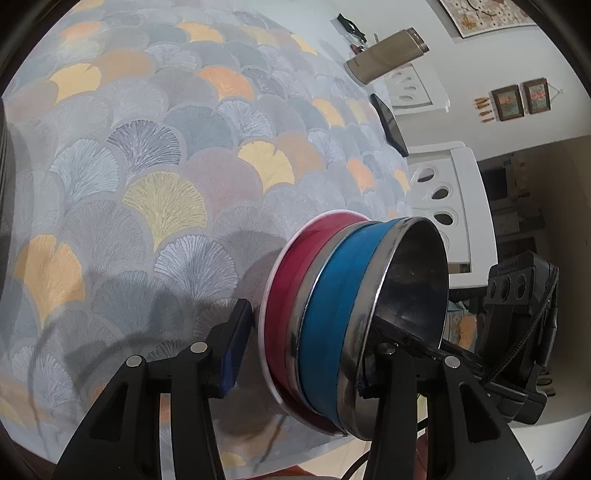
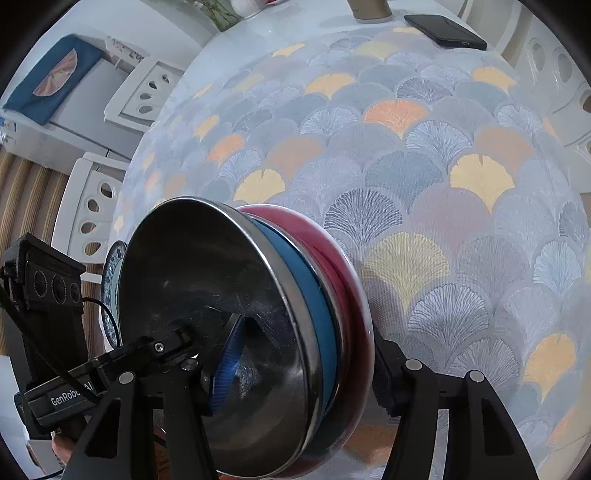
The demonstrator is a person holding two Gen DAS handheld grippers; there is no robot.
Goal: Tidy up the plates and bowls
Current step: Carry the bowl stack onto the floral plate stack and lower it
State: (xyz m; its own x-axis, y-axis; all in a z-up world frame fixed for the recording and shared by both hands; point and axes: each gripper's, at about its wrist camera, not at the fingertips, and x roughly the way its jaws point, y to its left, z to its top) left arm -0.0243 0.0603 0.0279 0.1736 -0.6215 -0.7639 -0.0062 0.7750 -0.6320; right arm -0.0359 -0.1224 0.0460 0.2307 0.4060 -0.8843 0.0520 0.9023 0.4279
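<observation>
1. Table [image 1: 155, 155] with fan-pattern cloth [image 2: 424, 184] fills the space ahead of both claws; the views are rolled sideways, so its surface reads as a wall facing them.
2. White chairs [image 1: 443, 206] stand past the table edge, off to the outer side of each claw.
3. Dish stack: steel bowl [image 1: 413, 288] on top, its blue band [image 1: 328, 325] below the rim, nested on a red plate [image 1: 284, 291] with a pale rim. The stack's axis runs across each view, at right angles to the tabletop; the bowl mouth points away from the cloth, toward the opposite claw's body. The red plate's base looks to be against the cloth, contact not fully clear.
4. Left gripper [image 1: 306, 354]: one blue-padded finger [image 1: 236, 350] sits outside the red plate, close to it; touch cannot be told. The other finger reaches inside the bowl. It straddles the stack wall, jaws wide; a firm clamp cannot be told.
5. Right gripper [image 2: 303, 373]: one finger with a blue ribbed pad [image 2: 225, 362] lies inside the bowl, the other behind the red plate's underside. Gripping or loose cannot be told either.
6. Tan cylindrical container [image 1: 384, 55] far ahead near the table's far edge.
7. Black phone [image 2: 445, 31] flat on the table, near that container.
</observation>
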